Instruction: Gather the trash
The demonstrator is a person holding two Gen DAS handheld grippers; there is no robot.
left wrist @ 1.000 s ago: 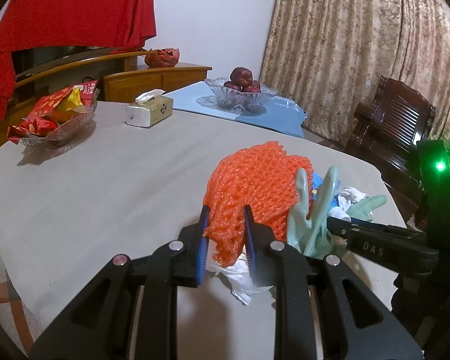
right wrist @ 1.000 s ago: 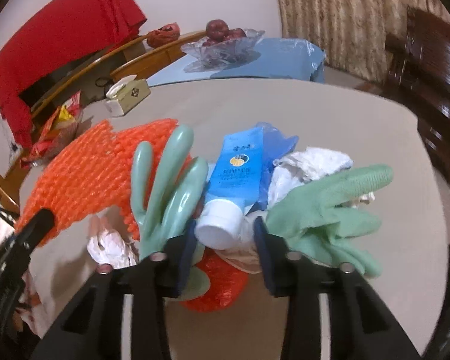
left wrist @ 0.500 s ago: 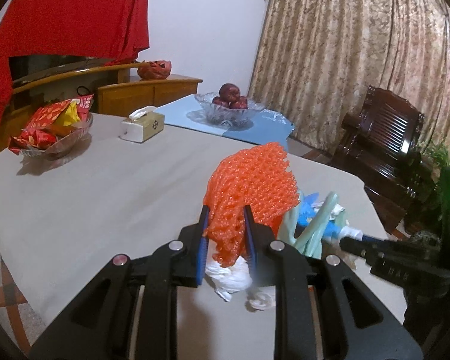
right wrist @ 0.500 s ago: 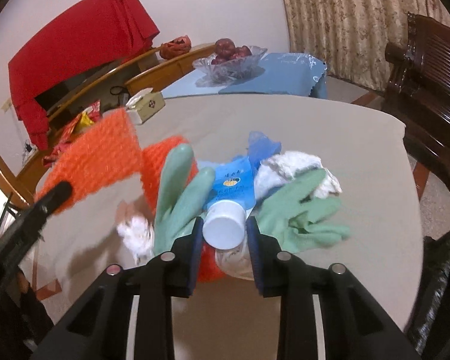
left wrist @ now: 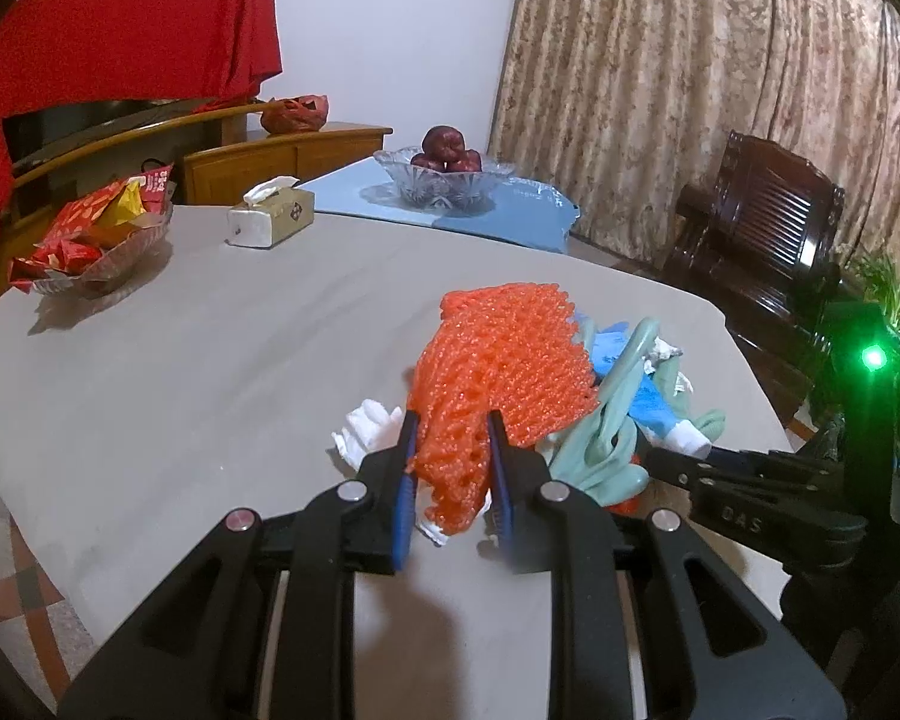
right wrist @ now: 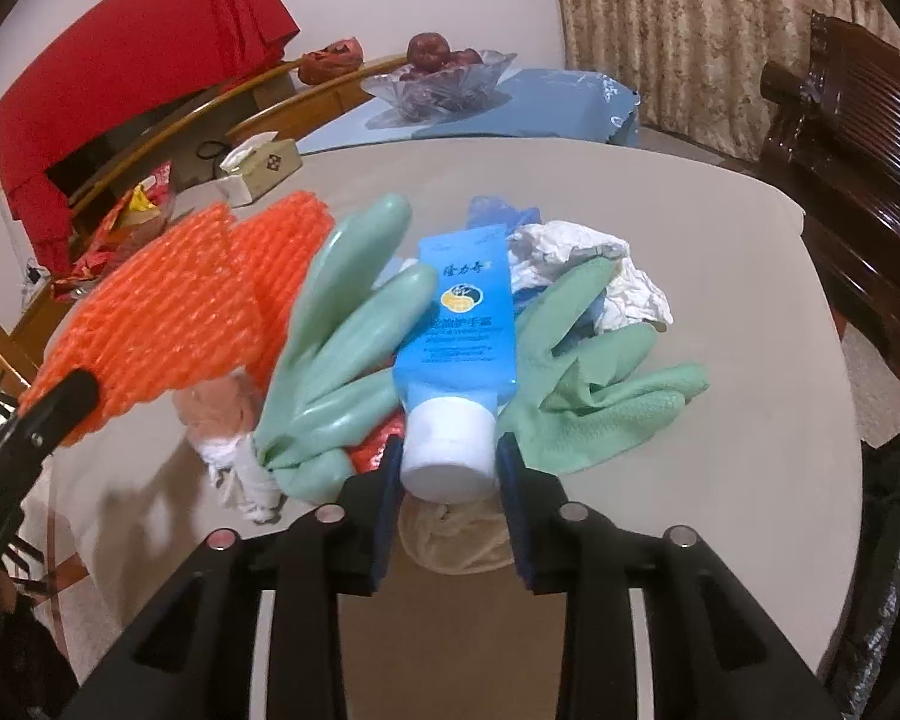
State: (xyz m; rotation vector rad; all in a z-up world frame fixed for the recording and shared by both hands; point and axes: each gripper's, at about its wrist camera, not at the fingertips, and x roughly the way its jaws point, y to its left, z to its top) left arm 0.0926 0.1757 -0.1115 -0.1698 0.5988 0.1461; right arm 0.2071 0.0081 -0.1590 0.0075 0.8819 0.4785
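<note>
Left wrist view, from left to right: a glass dish of red snack packets (left wrist: pixel 90 240) sits at the far left edge of the grey table (left wrist: pixel 210 360); a tissue box (left wrist: pixel 272 219) stands further along; a glass bowl of dark red fruit (left wrist: pixel 447 177) rests on a blue cloth beyond the table; near the middle, the left claw (left wrist: pixel 450 438) is clamped on a hanging fold of orange foam netting (left wrist: pixel 504 372), its blue pads pressing the mesh from both sides; crumpled white tissue (left wrist: pixel 363 432) lies on the table just left of that claw; to the right the trash heap continues with pale green rubber gloves (left wrist: pixel 612 414) and a blue tube, and the other claw reaches in from the right edge.

Right wrist view, in the same order: the orange netting (right wrist: pixel 168 312) is lifted at the left; a green glove (right wrist: pixel 354 312) lies against it; the right claw (right wrist: pixel 450 462) has the white cap of the blue tube (right wrist: pixel 462 324) between its pads, both pads touching the cap while the jaws are opening; crumpled white paper (right wrist: pixel 600 264) and the second green glove (right wrist: pixel 594 390) lie to the right; a dark wooden chair (right wrist: pixel 852 138) stands beyond the table.
</note>
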